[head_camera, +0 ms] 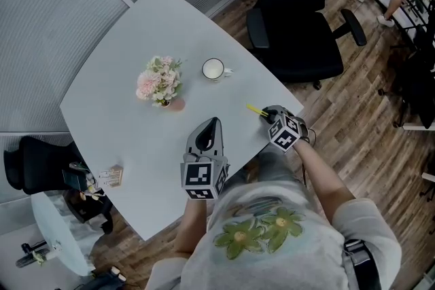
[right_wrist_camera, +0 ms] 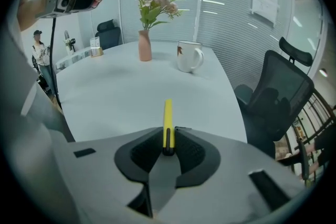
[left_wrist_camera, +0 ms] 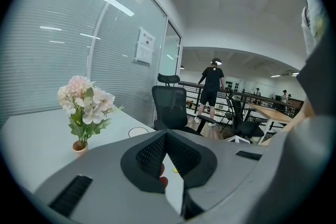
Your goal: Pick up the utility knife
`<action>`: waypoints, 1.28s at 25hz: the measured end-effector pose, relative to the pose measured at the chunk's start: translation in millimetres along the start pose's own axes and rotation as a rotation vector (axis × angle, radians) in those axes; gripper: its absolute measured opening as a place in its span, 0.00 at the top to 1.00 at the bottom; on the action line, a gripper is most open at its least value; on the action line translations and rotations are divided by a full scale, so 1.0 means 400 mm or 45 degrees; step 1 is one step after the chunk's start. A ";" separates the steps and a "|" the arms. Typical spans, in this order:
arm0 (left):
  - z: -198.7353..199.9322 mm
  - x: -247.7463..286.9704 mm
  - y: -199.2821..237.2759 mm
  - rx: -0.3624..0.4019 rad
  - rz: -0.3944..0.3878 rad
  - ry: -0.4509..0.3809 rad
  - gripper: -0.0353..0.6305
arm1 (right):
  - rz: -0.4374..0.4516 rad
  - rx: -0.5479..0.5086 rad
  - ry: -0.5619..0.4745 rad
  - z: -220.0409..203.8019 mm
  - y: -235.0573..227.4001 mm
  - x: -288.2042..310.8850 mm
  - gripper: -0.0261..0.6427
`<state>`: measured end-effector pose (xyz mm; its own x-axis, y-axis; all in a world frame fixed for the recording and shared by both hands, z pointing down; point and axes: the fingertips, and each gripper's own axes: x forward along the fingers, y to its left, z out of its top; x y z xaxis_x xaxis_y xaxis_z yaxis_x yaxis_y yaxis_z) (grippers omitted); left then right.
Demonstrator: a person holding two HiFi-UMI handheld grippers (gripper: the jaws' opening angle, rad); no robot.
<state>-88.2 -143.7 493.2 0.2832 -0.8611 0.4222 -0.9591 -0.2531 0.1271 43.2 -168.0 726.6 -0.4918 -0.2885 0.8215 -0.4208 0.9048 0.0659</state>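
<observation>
- Grip stage looks done: right gripper has its jaws narrowed onto the dark near end of the utility knife, pads pressing both sides, yellow body sticking out toward the far side.
- Knife sits at the near right part of the table, close to its right edge, w/ the right gripper angled down over it.
- Can't tell if the knife has left the tabletop yet; I judge the lift is what's left.
- Left gripper has its jaws together at the tips w/ nothing between them; it hangs over the near middle of the table, just left of the right one.
- Room: the tabletop beyond the knife is bare, so a straight raise looks free.
- Mug and flower pot stand farther off to the left, well apart from the knife.
- Edge watch: the table's right edge is near, w/ floor and an office chair beyond it; a slip that way would prob. drop the knife off the table.
- I'd lift up rather than drag sideways.
</observation>
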 end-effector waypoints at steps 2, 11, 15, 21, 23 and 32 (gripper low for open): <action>0.000 -0.001 0.000 -0.001 -0.001 0.000 0.94 | -0.007 0.002 0.009 -0.001 -0.001 0.001 0.85; 0.004 -0.008 0.001 0.006 -0.008 -0.005 0.94 | -0.003 0.021 0.025 0.002 0.000 -0.003 0.86; -0.002 -0.009 0.002 0.009 -0.008 -0.001 0.94 | -0.002 0.026 0.018 0.005 0.003 -0.006 0.85; 0.006 -0.009 -0.003 0.011 -0.018 -0.013 0.94 | 0.001 0.027 0.002 0.017 0.004 -0.020 0.86; 0.010 -0.009 -0.001 0.011 -0.019 -0.017 0.94 | 0.002 0.023 -0.003 0.023 0.003 -0.024 0.86; 0.013 -0.013 0.000 0.010 -0.023 -0.026 0.94 | 0.008 0.002 -0.033 0.047 0.011 -0.047 0.86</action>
<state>-89.8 -141.7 486.3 0.3004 -0.8653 0.4013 -0.9538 -0.2721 0.1272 36.3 -164.4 700.7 -0.5140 -0.2907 0.8070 -0.4190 0.9061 0.0595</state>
